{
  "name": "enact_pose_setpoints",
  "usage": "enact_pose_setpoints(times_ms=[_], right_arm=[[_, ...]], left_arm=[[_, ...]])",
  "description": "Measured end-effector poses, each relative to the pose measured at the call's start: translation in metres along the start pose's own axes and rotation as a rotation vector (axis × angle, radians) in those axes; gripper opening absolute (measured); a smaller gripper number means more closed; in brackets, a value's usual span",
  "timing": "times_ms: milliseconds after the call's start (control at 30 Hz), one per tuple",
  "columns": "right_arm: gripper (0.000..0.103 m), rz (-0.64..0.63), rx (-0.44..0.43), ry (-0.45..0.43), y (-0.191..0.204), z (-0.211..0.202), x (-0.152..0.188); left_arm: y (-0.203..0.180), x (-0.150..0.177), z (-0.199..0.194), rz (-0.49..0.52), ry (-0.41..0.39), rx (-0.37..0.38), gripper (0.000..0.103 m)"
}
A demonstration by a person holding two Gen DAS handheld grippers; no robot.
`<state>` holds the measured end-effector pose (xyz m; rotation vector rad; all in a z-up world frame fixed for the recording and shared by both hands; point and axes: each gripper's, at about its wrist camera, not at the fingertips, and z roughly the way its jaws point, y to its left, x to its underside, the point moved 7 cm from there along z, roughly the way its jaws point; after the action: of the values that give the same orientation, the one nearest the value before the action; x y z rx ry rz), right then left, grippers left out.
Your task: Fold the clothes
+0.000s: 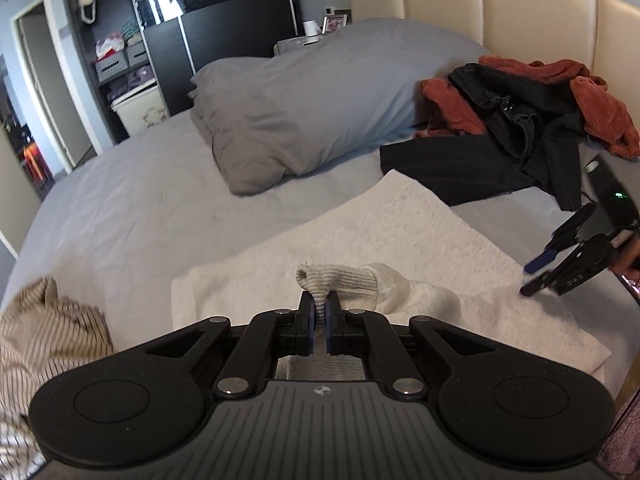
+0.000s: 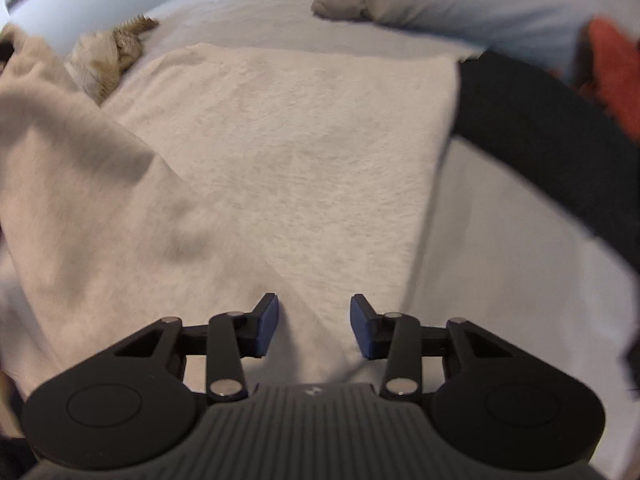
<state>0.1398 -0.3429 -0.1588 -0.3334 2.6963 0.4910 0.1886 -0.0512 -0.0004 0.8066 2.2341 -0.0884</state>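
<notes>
The left gripper (image 1: 319, 314) was clamped tight, cloth pinched between its pads. The right gripper (image 2: 314, 328) pointed steeply down, jaws parted, nothing pressed between its fingertips.

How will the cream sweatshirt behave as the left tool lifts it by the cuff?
Likely floppy: the ribbed cuff bunches between the left tool, and the sleeve sags behind it. The cream sweatshirt looks thick, so probably heavyish; its body may drag on the bed sheet. The fuzzy knit seems unlikely to slip.

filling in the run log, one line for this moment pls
left gripper shut on sweater cuff | right gripper open over sweater | bed
</notes>
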Motion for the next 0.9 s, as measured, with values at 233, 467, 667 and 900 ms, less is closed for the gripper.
enact_pose_setpoints(times_ms=[233, 467, 667, 900], right_arm=[[0.012, -0.023, -0.06, 0.086, -0.015, 0.012, 0.017], [0.007, 0.074, -0.025, 0.015, -0.04, -0.019, 0.026], [0.005, 0.149, 0.009, -0.007, -0.056, -0.037, 0.035], [0.005, 0.129, 0.023, -0.004, -0.05, -0.043, 0.041]], left_arm=[[-0.012, -0.037, 0.018, 0.05, -0.033, -0.01, 0.003], [-0.033, -0.093, 0.048, 0.137, -0.087, -0.032, 0.003], [-0.055, -0.14, 0.107, 0.233, -0.075, -0.085, 0.003], [-0.075, -0.169, 0.216, 0.284, -0.024, -0.117, 0.003]])
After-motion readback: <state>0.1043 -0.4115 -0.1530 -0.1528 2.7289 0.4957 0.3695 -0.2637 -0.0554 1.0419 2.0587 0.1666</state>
